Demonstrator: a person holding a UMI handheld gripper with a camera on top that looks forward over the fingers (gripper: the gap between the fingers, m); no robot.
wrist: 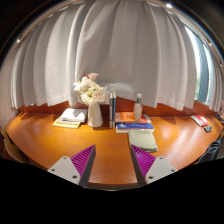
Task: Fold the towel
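Our claw [111,163] hangs released above the worktop [40,135], its two pads spread with only bare wood between them. Beyond the fingers stand a vase of flowers [92,98], two bottles [113,106], a stack of books [134,123] and an open book [70,118], with curtains [120,50] behind. We see no towel anywhere, so the task's thing is out of view. Our worry: sweeping about to find it could topple the vase or bottles.
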